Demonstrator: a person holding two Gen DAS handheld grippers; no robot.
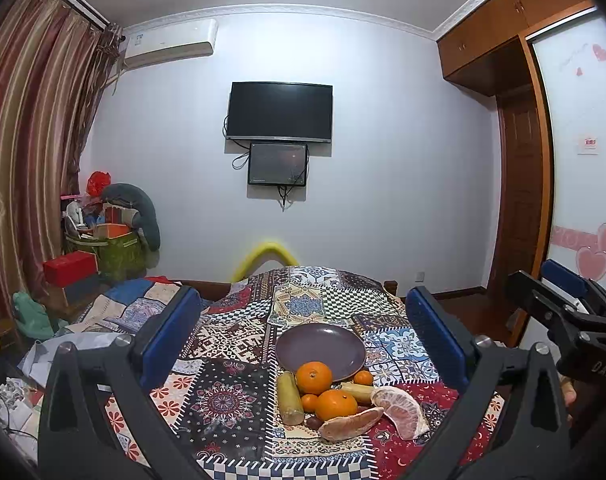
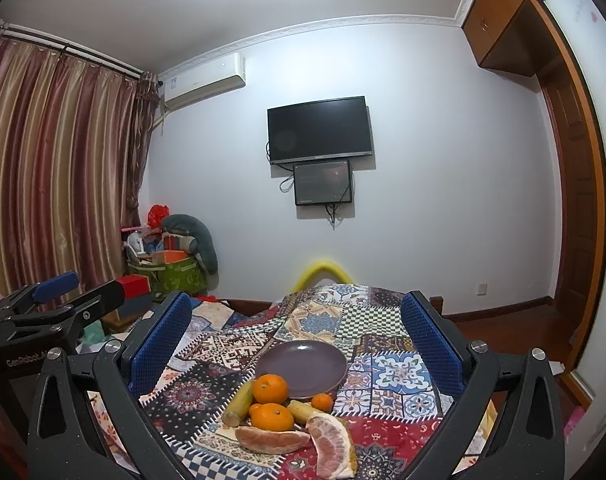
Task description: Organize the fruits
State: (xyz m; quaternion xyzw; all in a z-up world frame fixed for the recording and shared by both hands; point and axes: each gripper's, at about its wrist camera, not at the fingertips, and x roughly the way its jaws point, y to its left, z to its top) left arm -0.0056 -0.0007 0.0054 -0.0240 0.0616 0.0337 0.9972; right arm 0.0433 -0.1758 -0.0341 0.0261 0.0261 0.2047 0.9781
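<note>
- We find the fruit heaped on the patchwork-print tablecloth (image 1: 231,344), just in front of the empty, shallow purple ceramic plate (image 1: 321,346): glossy round oranges (image 1: 314,377), pale fibrous sugarcane sticks (image 1: 289,397), and peeled pink pomelo wedges (image 1: 401,406).
- Our left gripper (image 1: 303,332) and right gripper (image 2: 295,334) both hover above, jaws spread wide, holding nothing.
- We judge the top orange the best first pick: squeeze lightly across its middle, since smooth rind slips.
- Soft pomelo tears easily.
</note>
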